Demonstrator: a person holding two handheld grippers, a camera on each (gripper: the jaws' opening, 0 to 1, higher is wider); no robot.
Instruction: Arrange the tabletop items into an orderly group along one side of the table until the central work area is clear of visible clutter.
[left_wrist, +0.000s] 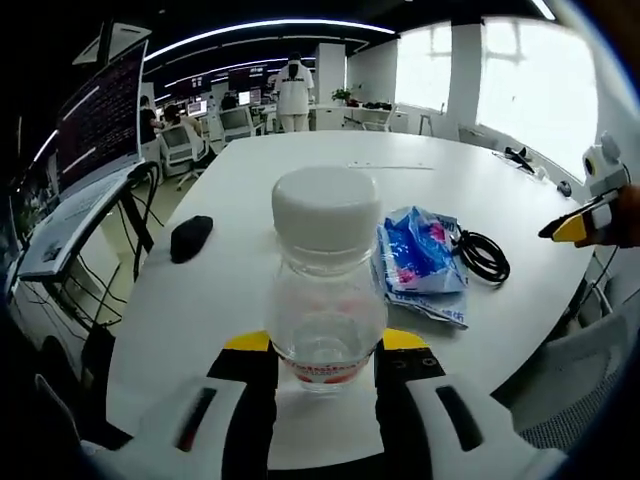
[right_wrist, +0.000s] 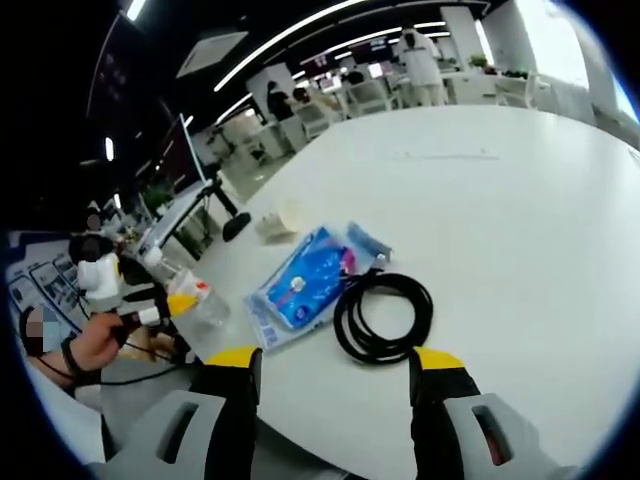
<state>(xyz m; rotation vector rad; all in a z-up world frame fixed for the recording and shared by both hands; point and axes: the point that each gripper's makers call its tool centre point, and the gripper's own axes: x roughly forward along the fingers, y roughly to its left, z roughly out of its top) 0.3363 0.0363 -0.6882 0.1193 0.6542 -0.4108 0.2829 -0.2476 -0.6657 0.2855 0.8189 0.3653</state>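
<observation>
- In the left gripper view, the left gripper (left_wrist: 325, 345) has its yellow-tipped fingers (left_wrist: 402, 340) closed against the two sides of a clear plastic bottle (left_wrist: 325, 300) with a white cap, which stands upright at the near edge of the white counter (left_wrist: 300, 170).
- Just right of the bottle lies a blue packet (left_wrist: 420, 255), and touching the packet's far side is a coiled black cable (left_wrist: 484, 256).
- A small black object (left_wrist: 190, 238) sits well apart to the left of the bottle.
- In the right gripper view, the right gripper (right_wrist: 335, 360) has its fingers (right_wrist: 437, 360) spread wide with nothing between them, just short of the cable coil (right_wrist: 384, 315).
- There the blue packet (right_wrist: 305, 282) lies beside the coil, and the bottle (right_wrist: 190, 297) shows at the counter's edge, held by the left gripper (right_wrist: 180, 300) in a person's hand (right_wrist: 95, 345).
</observation>
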